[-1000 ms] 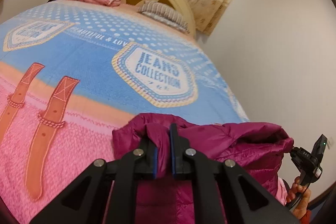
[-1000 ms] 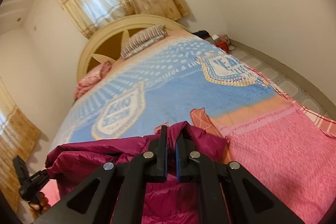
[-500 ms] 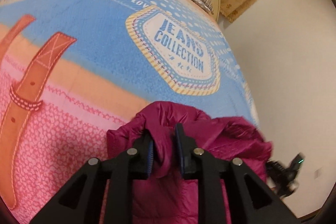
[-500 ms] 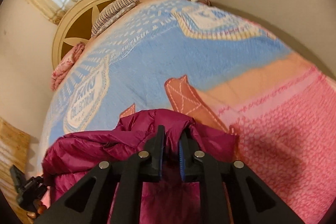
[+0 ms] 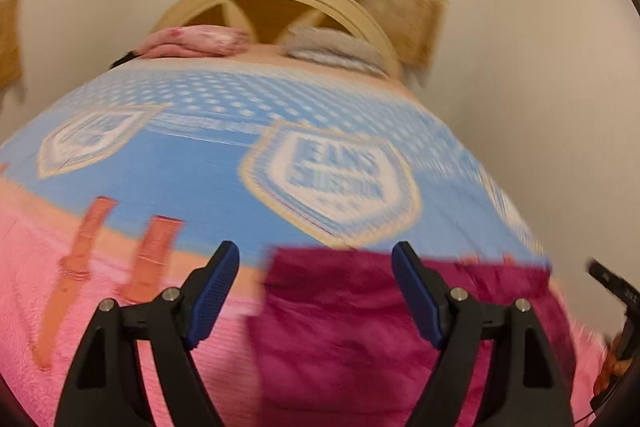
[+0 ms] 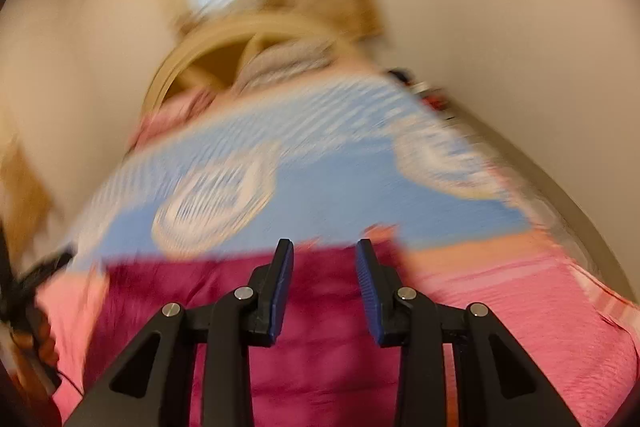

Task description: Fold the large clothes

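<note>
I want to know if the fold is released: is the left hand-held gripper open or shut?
Open, and opening further. The left hand-held gripper has its blue pads spread wide apart, with the magenta jacket lying beneath them, not pinched.

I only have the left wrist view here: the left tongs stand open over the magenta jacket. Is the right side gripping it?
Observer: No. The right tongs are opening, blue pads apart with no fabric pinched; the magenta jacket lies on the blanket below them.
Operator: Anything beyond the bed's right edge?
Observer: Blurred red and dark items beside the bed near the wall; I cannot tell what they are.
</note>
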Demonstrator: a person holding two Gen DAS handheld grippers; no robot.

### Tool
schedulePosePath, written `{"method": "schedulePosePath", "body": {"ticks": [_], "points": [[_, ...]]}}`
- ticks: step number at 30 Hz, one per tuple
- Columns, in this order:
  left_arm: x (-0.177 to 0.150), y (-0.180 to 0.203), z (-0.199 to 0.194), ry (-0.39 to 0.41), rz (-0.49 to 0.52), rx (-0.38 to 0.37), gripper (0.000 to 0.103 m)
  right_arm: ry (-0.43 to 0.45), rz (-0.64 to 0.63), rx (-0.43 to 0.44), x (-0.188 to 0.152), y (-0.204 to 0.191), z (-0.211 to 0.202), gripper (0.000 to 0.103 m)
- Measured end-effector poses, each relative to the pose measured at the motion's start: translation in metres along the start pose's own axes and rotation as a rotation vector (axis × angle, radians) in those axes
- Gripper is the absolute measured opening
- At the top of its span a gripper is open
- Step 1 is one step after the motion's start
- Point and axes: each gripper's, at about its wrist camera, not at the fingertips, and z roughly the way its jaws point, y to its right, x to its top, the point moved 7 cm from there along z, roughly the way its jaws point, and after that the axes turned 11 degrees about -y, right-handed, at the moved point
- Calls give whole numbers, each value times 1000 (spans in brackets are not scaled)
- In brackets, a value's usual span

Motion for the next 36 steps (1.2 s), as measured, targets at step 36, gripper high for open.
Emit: {"method": "schedulePosePath", "body": {"ticks": [36], "points": [[-44, 2, 138, -177, -13, 276, 98, -180, 90, -197, -10, 46, 132, 33]]}}
